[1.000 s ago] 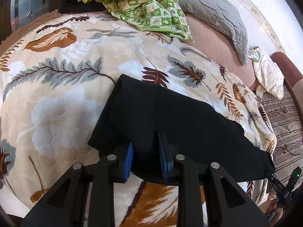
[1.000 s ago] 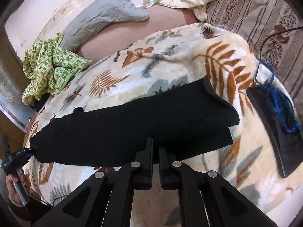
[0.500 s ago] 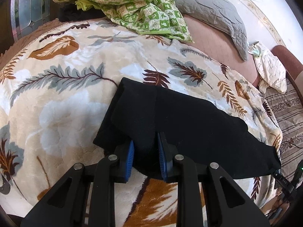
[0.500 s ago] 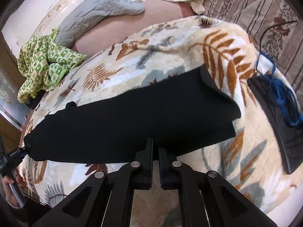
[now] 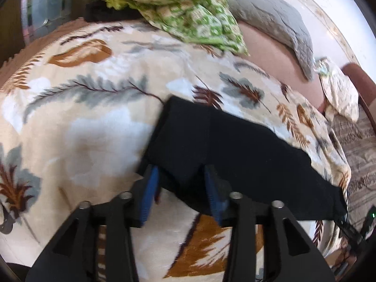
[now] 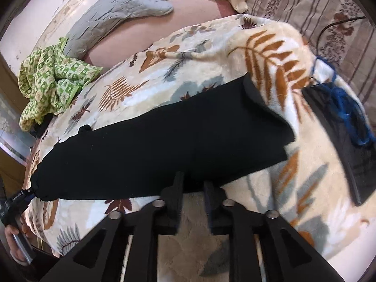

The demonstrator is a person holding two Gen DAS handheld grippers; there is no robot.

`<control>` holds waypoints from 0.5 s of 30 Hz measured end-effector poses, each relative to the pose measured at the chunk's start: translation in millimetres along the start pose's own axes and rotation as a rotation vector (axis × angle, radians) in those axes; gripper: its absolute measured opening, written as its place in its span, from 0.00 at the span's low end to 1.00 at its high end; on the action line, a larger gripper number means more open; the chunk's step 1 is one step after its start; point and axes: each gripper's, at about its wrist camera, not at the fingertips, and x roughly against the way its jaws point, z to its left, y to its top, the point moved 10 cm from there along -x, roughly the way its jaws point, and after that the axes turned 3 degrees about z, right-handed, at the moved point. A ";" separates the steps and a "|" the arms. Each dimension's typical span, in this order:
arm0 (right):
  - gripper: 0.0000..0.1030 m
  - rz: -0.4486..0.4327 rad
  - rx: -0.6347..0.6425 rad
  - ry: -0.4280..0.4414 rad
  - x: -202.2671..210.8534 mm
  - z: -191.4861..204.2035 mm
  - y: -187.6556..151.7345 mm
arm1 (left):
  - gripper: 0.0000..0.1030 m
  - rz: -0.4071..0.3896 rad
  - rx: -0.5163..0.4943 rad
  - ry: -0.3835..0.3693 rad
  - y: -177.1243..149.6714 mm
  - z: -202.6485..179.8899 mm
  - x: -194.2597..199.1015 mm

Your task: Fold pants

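Left hand-held gripper (image 5: 181, 183) wide apart, black pants (image 5: 211, 145) bunched between blue pads. Right hand-held gripper (image 6: 192, 188) narrowly parted at pants' (image 6: 164, 145) near edge; leaf-print blanket (image 6: 192, 223) beneath.

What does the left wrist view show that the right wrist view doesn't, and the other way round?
Only the left wrist view shows the left gripper close up: its blue pads stand apart with a bunch of the black pants between them.

Only the right wrist view shows the right gripper with its jaws slightly apart at the near edge of the pants, a dark pouch with blue cord on the right, and a hand at the left edge.

Both show the leaf-print blanket, the green patterned cloth and the grey pillow.
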 end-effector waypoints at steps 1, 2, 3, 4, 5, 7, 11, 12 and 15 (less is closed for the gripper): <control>0.33 -0.006 0.012 0.001 4.6 3.2 -1.0 | 0.41 -0.018 0.011 0.014 3.5 4.4 4.2; 0.39 -0.012 0.020 0.012 9.6 7.5 -1.8 | 0.41 -0.054 0.023 0.037 9.6 10.3 12.3; 0.41 -0.015 0.030 0.033 13.9 15.2 -3.6 | 0.41 -0.080 0.029 0.049 14.1 14.2 17.7; 0.42 -0.014 0.043 0.053 16.5 23.5 -5.4 | 0.41 -0.107 0.035 0.055 18.5 16.6 23.7; 0.43 -0.009 0.062 0.074 18.1 33.4 -6.9 | 0.42 -0.122 0.038 0.054 21.6 17.5 26.8; 0.46 0.000 0.113 0.117 16.2 59.5 -7.2 | 0.45 -0.139 0.034 0.037 25.1 14.6 29.5; 0.48 0.013 0.198 0.171 -0.7 113.9 3.8 | 0.46 -0.096 0.007 0.002 21.3 -1.6 14.9; 0.48 0.011 0.218 0.191 -6.1 129.4 9.1 | 0.46 -0.091 0.000 -0.001 20.7 -5.5 12.3; 0.50 0.016 0.256 0.247 -27.0 175.7 27.6 | 0.47 -0.076 -0.031 0.018 17.8 -15.8 1.7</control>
